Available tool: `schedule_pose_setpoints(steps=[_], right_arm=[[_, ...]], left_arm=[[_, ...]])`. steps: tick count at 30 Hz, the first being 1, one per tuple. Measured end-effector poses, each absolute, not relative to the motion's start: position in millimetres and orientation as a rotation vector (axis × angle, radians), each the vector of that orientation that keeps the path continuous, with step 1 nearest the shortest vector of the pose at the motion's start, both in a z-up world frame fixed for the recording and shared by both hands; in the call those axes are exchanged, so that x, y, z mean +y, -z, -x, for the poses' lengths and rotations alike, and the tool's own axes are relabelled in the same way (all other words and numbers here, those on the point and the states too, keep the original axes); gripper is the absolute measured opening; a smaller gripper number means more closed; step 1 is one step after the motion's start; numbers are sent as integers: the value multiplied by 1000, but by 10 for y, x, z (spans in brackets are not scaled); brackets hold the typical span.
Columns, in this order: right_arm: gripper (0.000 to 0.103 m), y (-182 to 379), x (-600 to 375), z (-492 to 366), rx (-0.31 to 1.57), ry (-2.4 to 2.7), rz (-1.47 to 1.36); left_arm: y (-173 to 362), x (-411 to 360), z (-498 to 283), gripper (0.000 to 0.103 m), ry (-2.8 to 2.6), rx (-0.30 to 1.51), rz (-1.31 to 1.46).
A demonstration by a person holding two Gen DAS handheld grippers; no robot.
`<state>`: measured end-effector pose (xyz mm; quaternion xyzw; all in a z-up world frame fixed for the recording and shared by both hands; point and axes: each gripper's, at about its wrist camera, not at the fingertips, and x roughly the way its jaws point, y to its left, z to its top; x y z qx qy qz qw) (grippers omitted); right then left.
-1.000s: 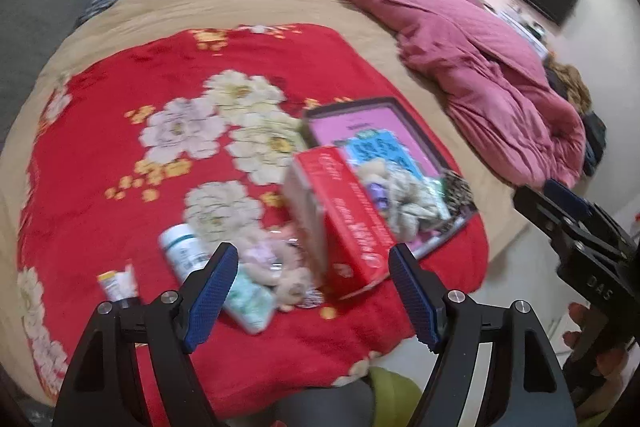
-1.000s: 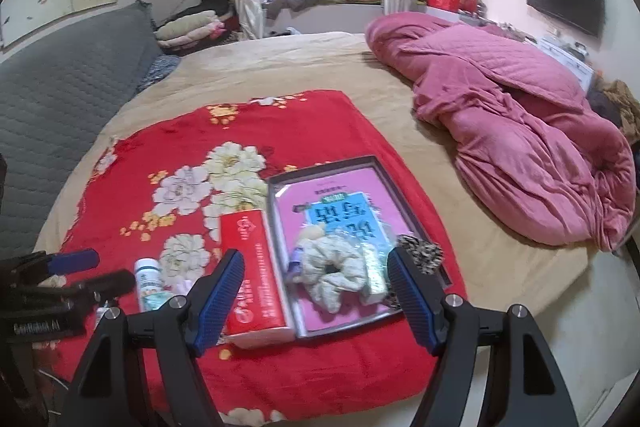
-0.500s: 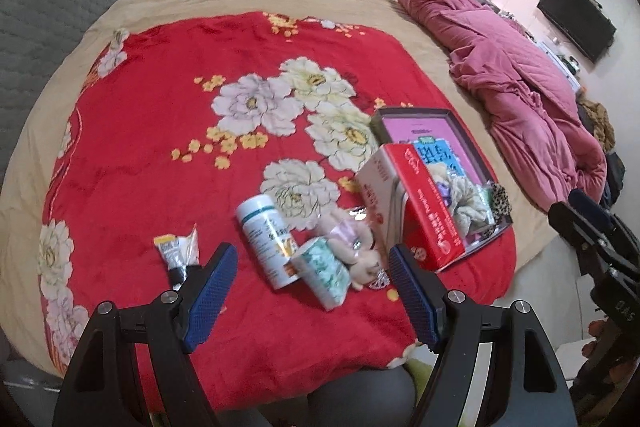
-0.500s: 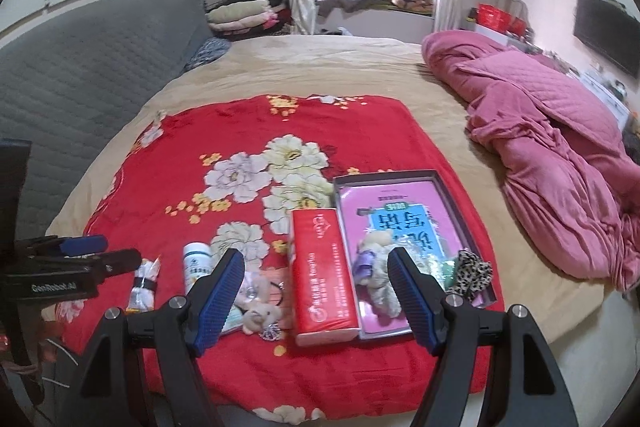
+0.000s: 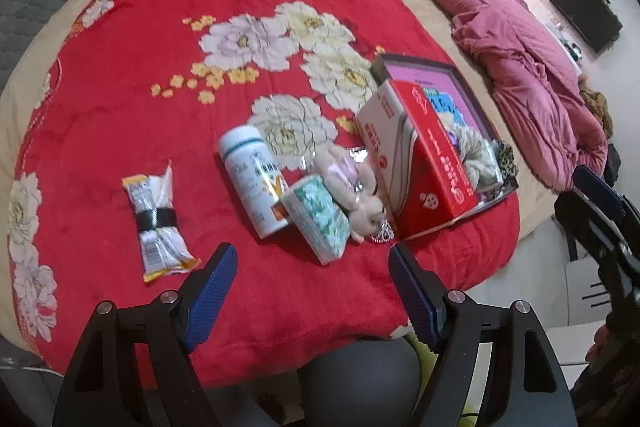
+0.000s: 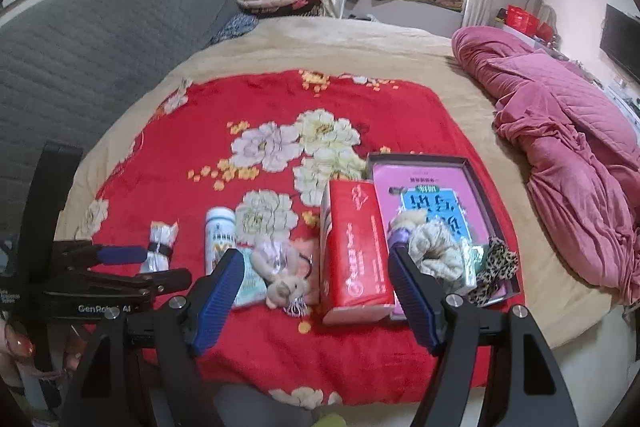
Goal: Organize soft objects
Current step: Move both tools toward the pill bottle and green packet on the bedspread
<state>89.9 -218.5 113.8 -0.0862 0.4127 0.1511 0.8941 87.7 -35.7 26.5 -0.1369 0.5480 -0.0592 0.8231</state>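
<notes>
Hovering wide and empty above the red blanket (image 5: 120, 67): left gripper (image 5: 312, 291), then right gripper (image 6: 316, 291). Lying just beside the white bottle (image 5: 252, 179) and green tissue pack (image 5: 320, 219), touching the red box (image 5: 424, 163): plush toy (image 5: 352, 187). Risking snagging its keyring or nudging bottle and leaning box while pinching in such crowding.

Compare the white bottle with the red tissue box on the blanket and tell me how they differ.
The white bottle is a round cylinder lying on its side; the red tissue box is a rectangular block. The bottle is white with a printed label, the box mostly red with white sides. The bottle lies wholly on the blanket; the box leans against the tray's edge. Both sit on the red floral blanket, untouched by either gripper.
</notes>
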Motion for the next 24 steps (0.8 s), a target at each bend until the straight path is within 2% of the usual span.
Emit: schedule_pose_setpoints(steps=[24], right_arm=[[74, -501, -2187, -1063, 993, -338, 200]], left_arm=[[538, -503, -1274, 79, 138, 1278, 412]])
